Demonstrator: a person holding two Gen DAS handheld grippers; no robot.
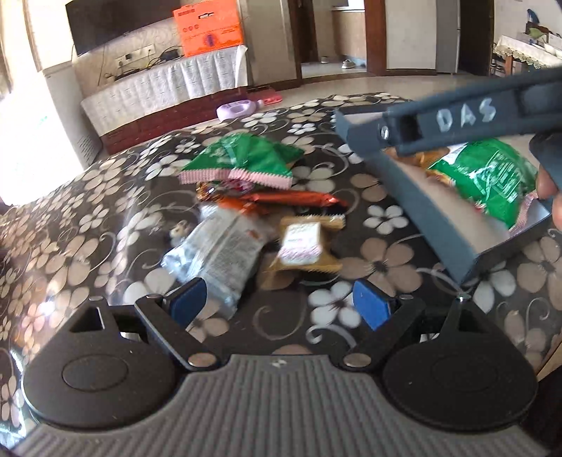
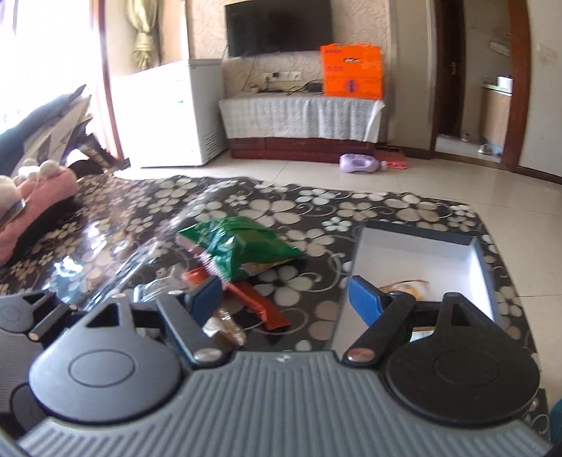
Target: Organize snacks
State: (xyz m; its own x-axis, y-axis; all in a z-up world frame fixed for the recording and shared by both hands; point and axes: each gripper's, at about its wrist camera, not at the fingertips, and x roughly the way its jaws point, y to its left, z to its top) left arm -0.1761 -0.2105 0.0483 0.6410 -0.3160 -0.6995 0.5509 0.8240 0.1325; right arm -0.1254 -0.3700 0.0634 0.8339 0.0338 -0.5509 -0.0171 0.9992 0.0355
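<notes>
At the table's (image 2: 404,207) far right corner: grey box (image 2: 414,253); snack pile (image 1: 246,211) mid-surface, clear margins around; left gripper (image 1: 281,306) and right gripper (image 2: 284,298) both released, empty.

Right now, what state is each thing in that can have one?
Left gripper: open, empty.
Right gripper: open, empty.
Grey box: lidless, flat on the table, holding snacks.
Green bag in box: lying inside.
Green bag on table: sealed, outside the box.
Orange bar: wrapped, lying flat.
Silver packet: on the table.
Television: off.

green snack bag (image 1: 242,158) (pink edges), black floral tablecloth (image 1: 105,211).
</notes>
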